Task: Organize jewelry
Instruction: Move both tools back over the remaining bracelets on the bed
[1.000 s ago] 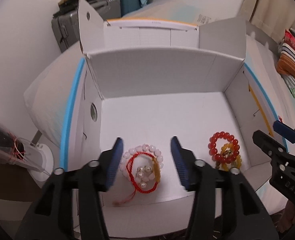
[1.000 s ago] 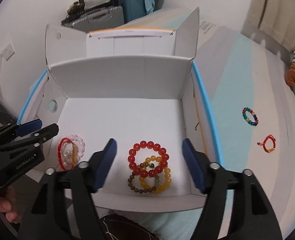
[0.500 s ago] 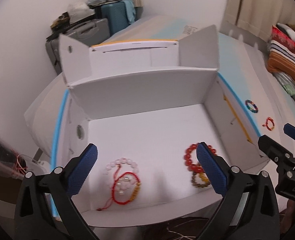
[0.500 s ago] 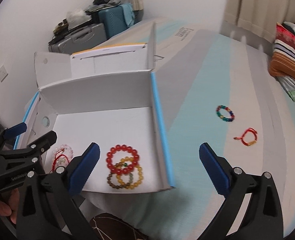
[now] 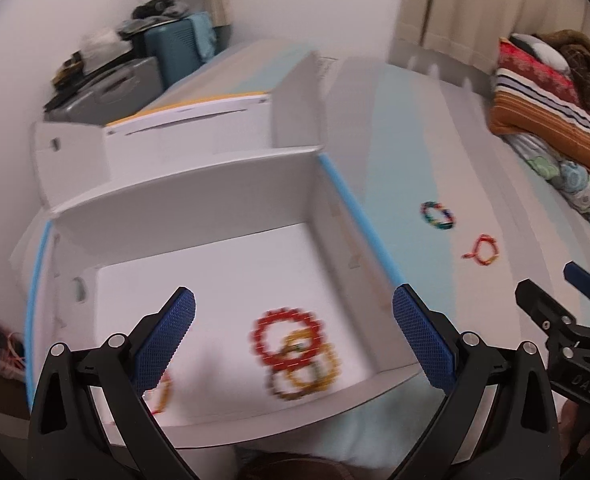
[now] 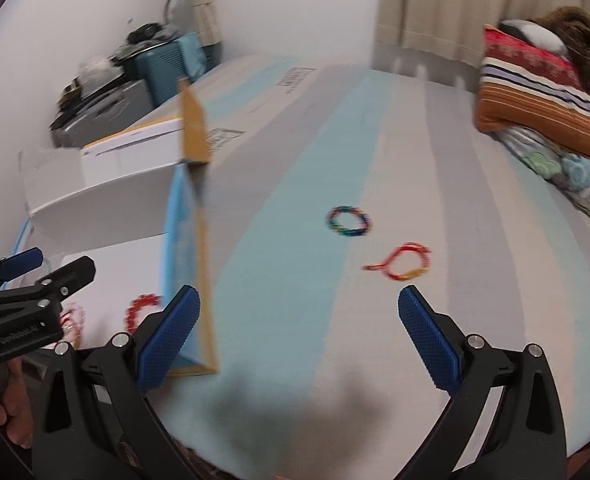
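On the striped bed (image 6: 375, 340), both grippers gape empty; only the left view shows the box's (image 5: 215, 208) stacked bracelets (image 5: 295, 356).

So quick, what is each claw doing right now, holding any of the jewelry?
Left claw: open wide, holding nothing.
Right claw: open wide, holding nothing.

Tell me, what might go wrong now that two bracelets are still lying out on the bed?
The red cord bracelet is thin and flat on the soft bedsheet, so the open right hand-held gripper may pinch fabric too. The multicolored bead bracelet lies near it and could get nudged. The pictures are blurred, so aim may be off.
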The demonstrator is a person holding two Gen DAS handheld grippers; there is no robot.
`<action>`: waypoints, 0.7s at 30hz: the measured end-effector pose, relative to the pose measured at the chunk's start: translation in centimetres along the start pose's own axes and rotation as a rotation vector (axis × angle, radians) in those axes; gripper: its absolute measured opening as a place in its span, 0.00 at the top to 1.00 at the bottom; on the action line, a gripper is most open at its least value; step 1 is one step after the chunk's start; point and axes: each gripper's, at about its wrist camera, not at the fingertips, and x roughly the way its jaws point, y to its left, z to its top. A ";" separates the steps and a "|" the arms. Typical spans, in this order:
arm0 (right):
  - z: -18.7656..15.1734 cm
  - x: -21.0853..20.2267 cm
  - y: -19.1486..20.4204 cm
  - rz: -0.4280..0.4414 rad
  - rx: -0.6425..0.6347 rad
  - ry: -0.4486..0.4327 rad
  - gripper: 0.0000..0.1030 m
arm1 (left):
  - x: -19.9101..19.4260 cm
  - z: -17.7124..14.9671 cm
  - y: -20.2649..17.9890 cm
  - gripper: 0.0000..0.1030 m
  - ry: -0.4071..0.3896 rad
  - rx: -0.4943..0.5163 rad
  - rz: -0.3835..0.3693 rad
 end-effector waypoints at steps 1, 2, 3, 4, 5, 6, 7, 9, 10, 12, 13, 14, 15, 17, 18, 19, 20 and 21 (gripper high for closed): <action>0.0 0.1 -1.1 -0.008 0.013 0.000 0.07 | 0.2 0.2 -0.7 0.06 -0.002 0.004 -0.006; 0.0 0.2 -1.9 -0.013 0.022 0.000 0.07 | 0.5 0.6 -1.8 0.06 -0.004 0.010 -0.015; -0.1 0.4 -3.1 -0.023 0.033 -0.001 0.07 | 0.9 1.0 -2.8 0.06 -0.004 0.017 -0.021; 0.0 0.6 -4.0 -0.031 0.040 -0.002 0.07 | 1.2 1.2 -3.7 0.06 -0.004 0.023 -0.024; 0.0 0.7 -4.8 -0.039 0.047 -0.005 0.07 | 1.6 1.5 -4.5 0.06 0.000 0.029 -0.029; 0.0 1.0 -5.9 -0.047 0.057 -0.008 0.07 | 2.0 1.8 -5.4 0.06 0.004 0.034 -0.039; 0.0 1.3 -6.7 -0.053 0.063 -0.010 0.07 | 2.7 2.4 -6.5 0.06 0.009 0.037 -0.062; -0.1 2.3 -8.4 -0.069 0.071 -0.005 0.07 | 4.4 3.3 -8.5 0.06 0.034 0.042 -0.088; -0.2 2.7 -8.9 -0.072 0.071 -0.002 0.07 | 5.2 3.7 -9.4 0.06 0.045 0.042 -0.101; -0.2 3.9 -10.1 -0.079 0.069 0.006 0.07 | 7.1 4.5 -11.2 0.06 0.079 0.055 -0.102; -0.2 4.6 -10.6 -0.084 0.069 0.012 0.07 | 8.1 4.9 -12.0 0.06 0.091 0.060 -0.111; -0.1 5.1 -10.9 -0.088 0.070 0.017 0.07 | 8.7 5.1 -12.5 0.06 0.100 0.062 -0.111; -0.1 6.1 -11.6 -0.088 0.073 0.027 0.07 | 9.9 5.5 -13.4 0.06 0.115 0.067 -0.108; -0.1 7.3 -12.3 -0.087 0.079 0.043 0.07 | 11.6 6.0 -14.5 0.06 0.135 0.076 -0.107; -0.1 8.2 -12.7 -0.088 0.082 0.052 0.07 | 12.9 6.4 -15.1 0.06 0.152 0.086 -0.099; -0.1 8.9 -13.1 -0.089 0.081 0.058 0.07 | 14.0 6.6 -15.5 0.06 0.164 0.094 -0.089; 0.0 9.8 -13.6 -0.089 0.080 0.066 0.07 | 15.0 6.9 -15.8 0.06 0.175 0.103 -0.084; -0.1 10.4 -13.9 -0.088 0.081 0.072 0.07 | 15.8 7.0 -15.9 0.06 0.182 0.109 -0.077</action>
